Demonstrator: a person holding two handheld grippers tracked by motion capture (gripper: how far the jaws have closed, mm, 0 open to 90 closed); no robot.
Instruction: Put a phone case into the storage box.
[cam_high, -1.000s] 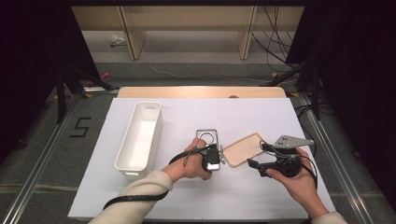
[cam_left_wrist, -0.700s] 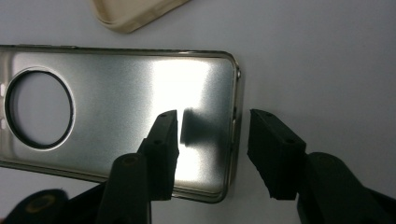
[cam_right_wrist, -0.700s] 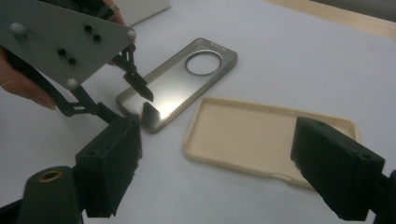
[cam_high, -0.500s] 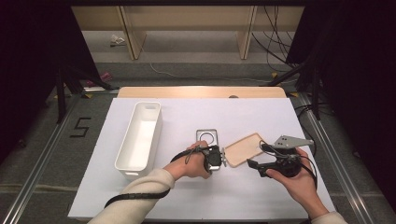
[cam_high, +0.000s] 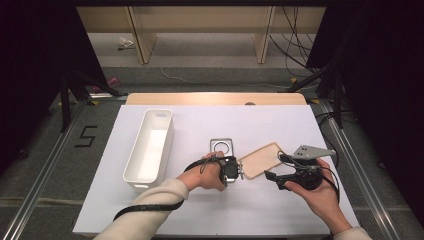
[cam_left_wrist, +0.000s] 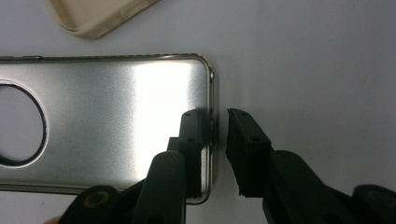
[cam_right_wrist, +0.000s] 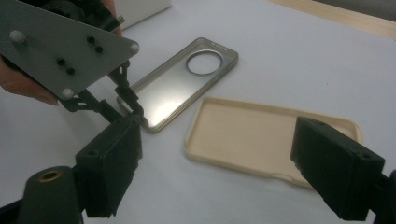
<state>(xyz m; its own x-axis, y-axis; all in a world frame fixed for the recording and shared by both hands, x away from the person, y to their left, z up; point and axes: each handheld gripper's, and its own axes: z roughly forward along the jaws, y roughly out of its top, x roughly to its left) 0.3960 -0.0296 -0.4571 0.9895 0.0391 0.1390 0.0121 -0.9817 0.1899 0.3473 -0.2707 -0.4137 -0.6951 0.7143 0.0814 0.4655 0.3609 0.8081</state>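
A brushed silver metal phone case (cam_left_wrist: 107, 126), a flat rounded rectangle with a raised rim and a round camera hole, lies open side up on the matte white table (cam_high: 280, 120). The left gripper (cam_left_wrist: 219, 140), whose matte black blocky jaws have just been closing, straddles the case's short end rim, one jaw inside the shell and one outside, a thin gap still showing on the outer side. Just right of the metal case lies a smooth beige phone case (cam_right_wrist: 261, 135), soft-looking with rounded corners, and over it the right gripper (cam_right_wrist: 215, 168) hangs with jaws spread wide, holding nothing; left of the metal case stands a long white plastic bin (cam_high: 150, 145).
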